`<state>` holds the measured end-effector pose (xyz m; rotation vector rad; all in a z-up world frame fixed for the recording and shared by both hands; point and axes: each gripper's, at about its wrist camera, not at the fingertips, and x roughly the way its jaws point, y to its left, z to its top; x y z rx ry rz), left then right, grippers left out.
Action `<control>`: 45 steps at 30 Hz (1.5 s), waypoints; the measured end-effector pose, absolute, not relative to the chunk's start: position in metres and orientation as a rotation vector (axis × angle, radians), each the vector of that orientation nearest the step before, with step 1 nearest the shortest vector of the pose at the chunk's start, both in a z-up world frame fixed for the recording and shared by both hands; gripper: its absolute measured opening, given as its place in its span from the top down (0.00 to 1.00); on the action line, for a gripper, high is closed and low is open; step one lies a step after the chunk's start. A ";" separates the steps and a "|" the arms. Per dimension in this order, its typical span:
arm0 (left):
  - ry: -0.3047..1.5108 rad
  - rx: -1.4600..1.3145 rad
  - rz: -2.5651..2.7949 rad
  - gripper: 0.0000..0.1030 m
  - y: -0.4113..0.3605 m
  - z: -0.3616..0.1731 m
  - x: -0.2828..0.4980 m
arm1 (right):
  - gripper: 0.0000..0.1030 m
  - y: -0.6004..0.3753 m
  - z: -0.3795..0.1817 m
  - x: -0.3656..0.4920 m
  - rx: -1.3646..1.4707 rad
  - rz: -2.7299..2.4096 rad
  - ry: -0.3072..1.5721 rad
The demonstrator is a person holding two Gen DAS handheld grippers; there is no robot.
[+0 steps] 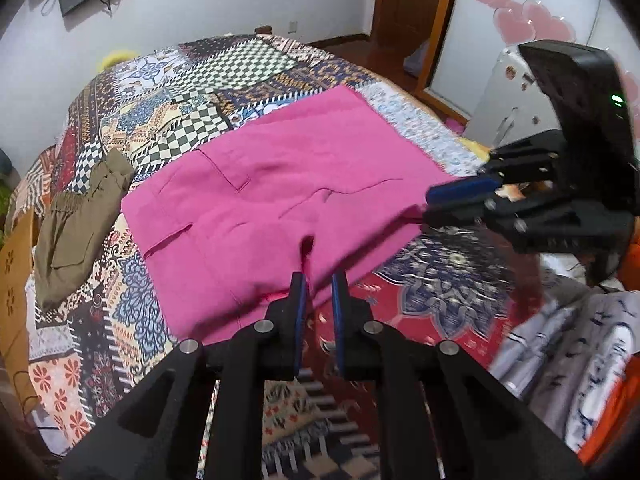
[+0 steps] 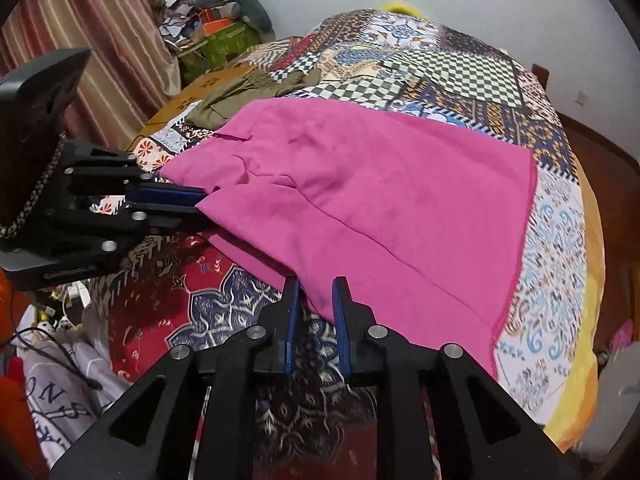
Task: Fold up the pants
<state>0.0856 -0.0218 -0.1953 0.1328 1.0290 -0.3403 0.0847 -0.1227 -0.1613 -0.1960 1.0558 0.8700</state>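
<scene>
Left wrist view
Landmark: the pink pants (image 1: 280, 184) lie spread across the patchwork bedspread (image 1: 180, 92) on the bed, pockets up.
Left hand-held gripper (image 1: 319, 284): at the pants' near edge, by the notch in the fabric; jaws narrow, a slim gap showing, cloth bunched at the tips. Whether the pads truly pinch the cloth I cannot tell.
Right hand-held gripper (image 1: 427, 204): at the pants' right corner, jaws nearly together at the edge of the cloth.
Olive garment (image 1: 76, 216): left of the pants, just apart from them.

Right wrist view
Pants (image 2: 380, 184): same pink spread, hem edge on the right, waist end on the left.
Right hand-held gripper (image 2: 316, 288): at the pants' near edge; jaws narrow, the fabric edge lying between the blue fingers (image 2: 340, 304), not visibly clamped.
Left hand-held gripper (image 2: 200, 200): at the pants' left corner, jaws close together against the cloth.
Loose clothes (image 2: 60, 380): below the pants, off the bed's near side.

Step in hand, as I judge it: taking both near corners to fold the near half over the far half.
Doing it well: confirm each grip bites through every layer, lift both corners level, carry them together so the fold stays straight, keep clear of the olive garment, lay edges matched.
</scene>
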 end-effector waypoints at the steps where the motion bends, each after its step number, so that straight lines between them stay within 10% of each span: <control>1: 1.016 0.124 -0.347 0.90 -0.020 -0.189 0.082 | 0.86 -0.125 -0.158 0.085 -0.190 0.869 1.049; 9: 0.956 0.023 -0.285 0.74 0.000 -0.169 0.101 | 0.80 -0.118 -0.139 0.097 -0.143 0.862 0.992; 45: 1.030 -0.103 -0.178 0.68 0.058 -0.213 0.096 | 0.70 -0.212 -0.203 0.113 -0.067 0.536 1.160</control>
